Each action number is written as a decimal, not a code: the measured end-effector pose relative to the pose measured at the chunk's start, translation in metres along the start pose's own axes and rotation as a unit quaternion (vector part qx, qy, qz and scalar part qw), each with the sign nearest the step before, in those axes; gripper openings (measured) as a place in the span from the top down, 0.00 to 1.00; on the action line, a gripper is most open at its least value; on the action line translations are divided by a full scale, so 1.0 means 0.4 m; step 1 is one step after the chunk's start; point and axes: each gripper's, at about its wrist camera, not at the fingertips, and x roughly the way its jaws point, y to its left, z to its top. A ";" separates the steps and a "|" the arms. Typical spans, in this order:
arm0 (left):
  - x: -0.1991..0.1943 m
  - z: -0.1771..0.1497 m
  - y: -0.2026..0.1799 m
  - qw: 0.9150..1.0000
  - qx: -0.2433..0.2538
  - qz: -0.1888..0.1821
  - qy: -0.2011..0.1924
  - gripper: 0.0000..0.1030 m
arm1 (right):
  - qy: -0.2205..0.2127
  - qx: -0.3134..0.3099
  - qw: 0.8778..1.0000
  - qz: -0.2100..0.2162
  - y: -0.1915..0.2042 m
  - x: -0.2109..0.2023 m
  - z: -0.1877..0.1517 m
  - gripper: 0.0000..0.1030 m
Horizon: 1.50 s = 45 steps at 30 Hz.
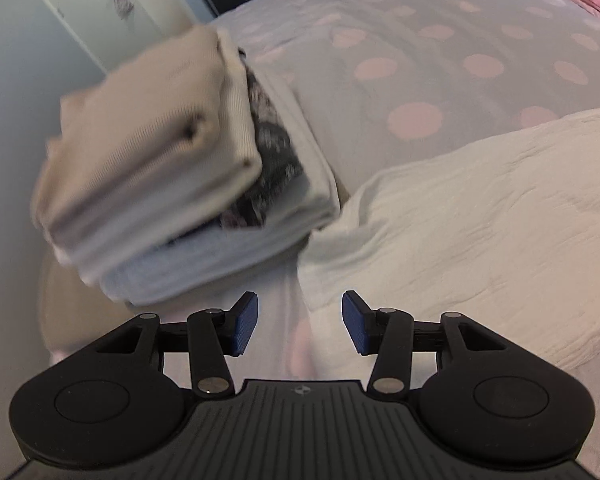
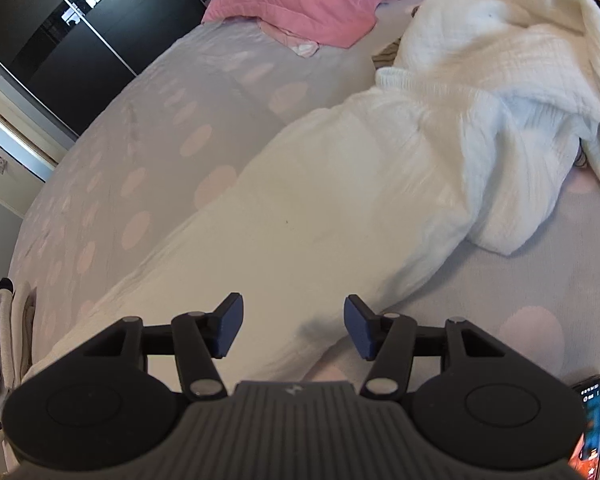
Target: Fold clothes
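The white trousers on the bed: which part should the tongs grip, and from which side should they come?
Probably the hem end of the white trousers, which lies flat on the dotted bedsheet just ahead of the open right tongs. Come in low from the near side; the far waistband end is buried under a crumpled white garment. The open left tongs could take the other corner.

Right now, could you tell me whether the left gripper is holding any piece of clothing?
No, the left gripper is open, its fingers apart above the bed sheet, with no cloth between them.
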 end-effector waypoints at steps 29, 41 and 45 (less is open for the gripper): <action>0.121 -0.028 -0.021 0.996 -0.042 0.004 -0.084 0.48 | 0.017 -0.025 0.999 -0.034 0.012 0.096 0.010 0.37; 0.031 0.023 -0.080 0.991 0.033 0.022 -0.130 0.93 | 0.019 -0.042 0.999 -0.029 0.026 0.099 0.010 0.37; 0.020 0.080 -0.057 0.990 0.015 0.038 -0.136 0.94 | 0.021 -0.042 0.999 -0.022 0.034 0.095 0.008 0.37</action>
